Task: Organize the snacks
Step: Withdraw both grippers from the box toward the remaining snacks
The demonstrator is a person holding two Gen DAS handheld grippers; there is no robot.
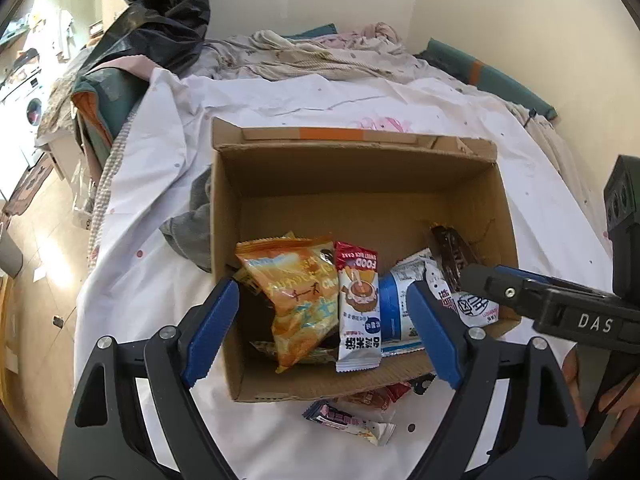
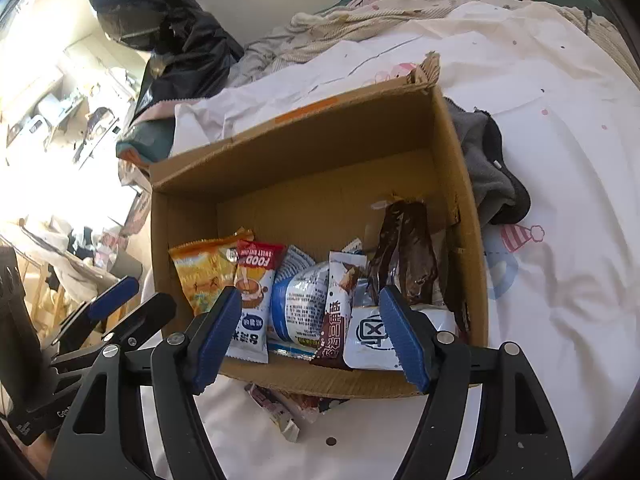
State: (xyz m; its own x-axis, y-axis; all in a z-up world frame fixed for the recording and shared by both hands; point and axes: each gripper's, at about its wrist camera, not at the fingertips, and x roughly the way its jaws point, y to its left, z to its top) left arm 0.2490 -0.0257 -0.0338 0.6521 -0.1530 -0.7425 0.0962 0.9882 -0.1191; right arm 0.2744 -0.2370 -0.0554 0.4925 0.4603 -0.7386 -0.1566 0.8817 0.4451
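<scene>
Cardboard box (image 1: pixel 352 184) is sitting on the bed (image 1: pixel 280 96), snacks (image 2: pixel 296 304) leaning along its near wall. Left gripper (image 1: pixel 320 332) and right gripper (image 2: pixel 310 332) are hanging wide open, holding nothing. Loose packets (image 1: pixel 352 420) outside are risking being overlooked; a careless reach could topple the row.

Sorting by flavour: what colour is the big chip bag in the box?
Orange-yellow chip bag; clearest in the left wrist view.

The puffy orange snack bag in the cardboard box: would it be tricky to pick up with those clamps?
The puffy orange snack bag is probably light, since it looks mostly air-filled. Its glossy film may slip between the pads. Squeezed hard, it would likely crumple, and whatever is inside could break.
</scene>
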